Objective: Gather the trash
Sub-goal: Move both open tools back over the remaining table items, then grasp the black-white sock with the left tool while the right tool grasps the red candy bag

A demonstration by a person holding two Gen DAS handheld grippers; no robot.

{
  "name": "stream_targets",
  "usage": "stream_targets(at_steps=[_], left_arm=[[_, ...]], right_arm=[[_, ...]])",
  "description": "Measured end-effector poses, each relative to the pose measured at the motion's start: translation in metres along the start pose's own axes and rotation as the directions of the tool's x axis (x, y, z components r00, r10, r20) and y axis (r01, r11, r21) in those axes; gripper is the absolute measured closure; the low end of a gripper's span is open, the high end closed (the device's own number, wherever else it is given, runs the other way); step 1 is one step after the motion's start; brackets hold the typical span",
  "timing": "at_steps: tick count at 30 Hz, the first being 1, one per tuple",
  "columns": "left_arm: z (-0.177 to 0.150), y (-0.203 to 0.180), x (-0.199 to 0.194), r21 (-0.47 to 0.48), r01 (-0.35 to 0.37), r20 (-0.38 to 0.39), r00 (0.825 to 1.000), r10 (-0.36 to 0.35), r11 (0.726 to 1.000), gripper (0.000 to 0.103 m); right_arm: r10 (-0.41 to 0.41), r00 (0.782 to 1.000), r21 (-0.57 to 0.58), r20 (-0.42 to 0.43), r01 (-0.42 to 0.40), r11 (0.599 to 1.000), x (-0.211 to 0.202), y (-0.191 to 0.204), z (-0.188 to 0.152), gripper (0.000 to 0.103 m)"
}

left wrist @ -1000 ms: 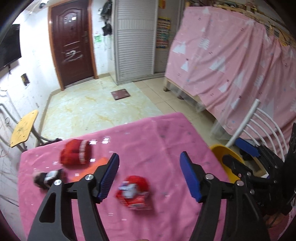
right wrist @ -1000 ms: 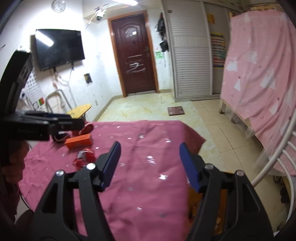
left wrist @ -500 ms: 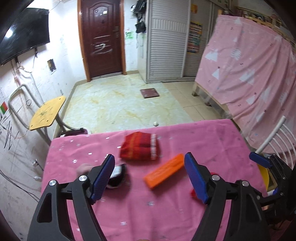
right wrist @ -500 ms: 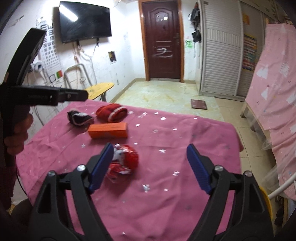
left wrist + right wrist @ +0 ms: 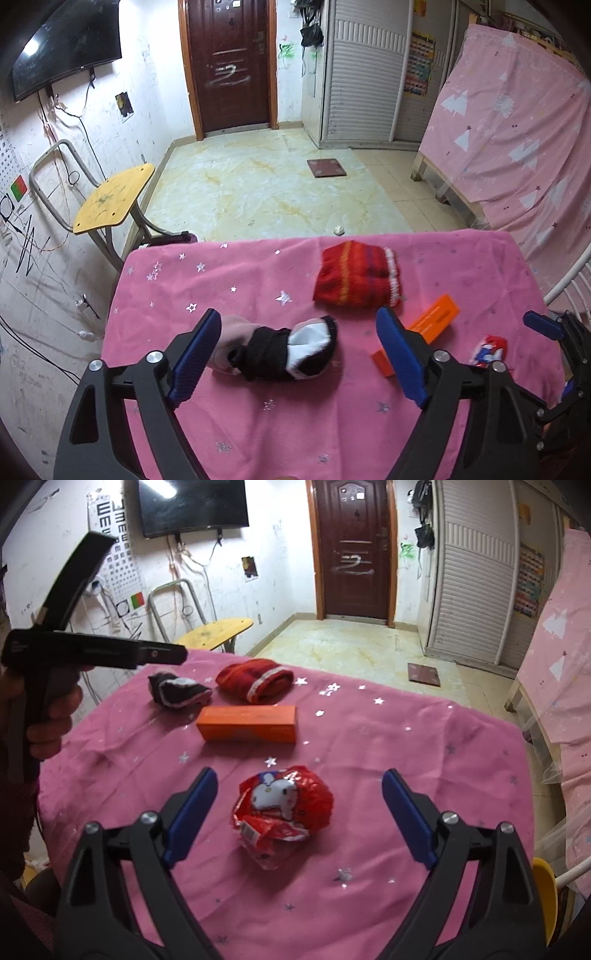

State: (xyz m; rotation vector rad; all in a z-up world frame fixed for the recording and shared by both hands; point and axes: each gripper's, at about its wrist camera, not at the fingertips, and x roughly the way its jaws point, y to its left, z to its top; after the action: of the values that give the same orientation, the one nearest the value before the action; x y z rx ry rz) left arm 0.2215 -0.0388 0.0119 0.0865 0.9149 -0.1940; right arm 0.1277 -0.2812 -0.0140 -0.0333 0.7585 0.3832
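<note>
Bench [image 5: 424, 760], pink cloth. Landmark: orange box [image 5: 246, 723].
- Crumpled red wrapper [image 5: 282, 808]: nearer than the box, between the spread fingers of the right gripper [image 5: 295, 814].
- Left gripper [image 5: 295, 360]: fingers apart, empty, over a black-and-white sock [image 5: 291, 352] left of the box.
- Advice: lower squarely, close on the wrapper's bulk, avoid the cloth.

My table cloth [image 5: 424, 760] is pink with little silver stars, and my two tools have black arms with blue fingers [image 5: 195, 350]. The crumpled wrapper [image 5: 282, 810] is shiny red with a white cartoon dog. The box [image 5: 246, 723] is orange, one sock [image 5: 356, 278] is red with orange stripes and a white edge, and the other sock [image 5: 291, 352] is black and white.
</note>
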Motion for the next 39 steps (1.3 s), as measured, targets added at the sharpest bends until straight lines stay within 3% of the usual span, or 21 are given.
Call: stream_targets(at_steps=[5, 15, 16, 19, 20, 22, 25, 28, 39], left_arm=[[-0.009, -0.002, 0.018, 0.059, -0.009, -0.039, 0.999, 0.011, 0.998, 0.016], [-0.016, -0.014, 0.04, 0.107, -0.083, -0.07, 0.993, 0.09, 0.991, 0.015], [-0.018, -0.015, 0.042, 0.11, -0.093, -0.072, 0.992, 0.101, 0.99, 0.016], [-0.019, -0.014, 0.044, 0.104, -0.132, -0.068, 0.988, 0.139, 0.986, 0.034], [-0.02, -0.012, 0.043, 0.092, -0.136, -0.067, 0.988, 0.142, 0.986, 0.041], [-0.02, -0.007, 0.039, 0.062, -0.128, -0.066, 0.989, 0.132, 0.99, 0.047], [-0.019, -0.003, 0.035, 0.043, -0.123, -0.058, 0.99, 0.125, 0.991, 0.052], [-0.02, -0.001, 0.027, 0.019, -0.117, -0.043, 0.992, 0.117, 0.993, 0.055], [-0.024, -0.006, -0.031, 0.003, -0.11, 0.047, 0.993, 0.11, 0.994, 0.055]], right_arm=[[0.005, 1.0, -0.024, -0.027, -0.006, 1.0, 0.008, 0.008, -0.001, 0.015], [-0.014, 0.997, -0.044, -0.074, 0.011, 0.999, 0.019, 0.013, -0.001, 0.015], [-0.016, 0.997, -0.045, -0.078, 0.012, 0.999, 0.019, 0.013, -0.001, 0.015], [-0.027, 0.996, -0.049, -0.084, 0.023, 0.999, 0.02, 0.014, -0.002, 0.015], [-0.034, 0.996, -0.053, -0.083, 0.03, 0.998, 0.02, 0.014, -0.002, 0.017], [-0.048, 0.995, -0.055, -0.085, 0.043, 0.998, 0.022, 0.015, 0.0, 0.044], [-0.051, 0.995, -0.062, -0.089, 0.046, 0.997, 0.023, 0.017, 0.0, 0.058], [-0.062, 0.995, -0.07, -0.079, 0.057, 0.996, 0.02, 0.019, -0.001, 0.062], [-0.058, 0.998, -0.038, 0.018, 0.059, 0.998, -0.018, 0.014, -0.002, 0.063]])
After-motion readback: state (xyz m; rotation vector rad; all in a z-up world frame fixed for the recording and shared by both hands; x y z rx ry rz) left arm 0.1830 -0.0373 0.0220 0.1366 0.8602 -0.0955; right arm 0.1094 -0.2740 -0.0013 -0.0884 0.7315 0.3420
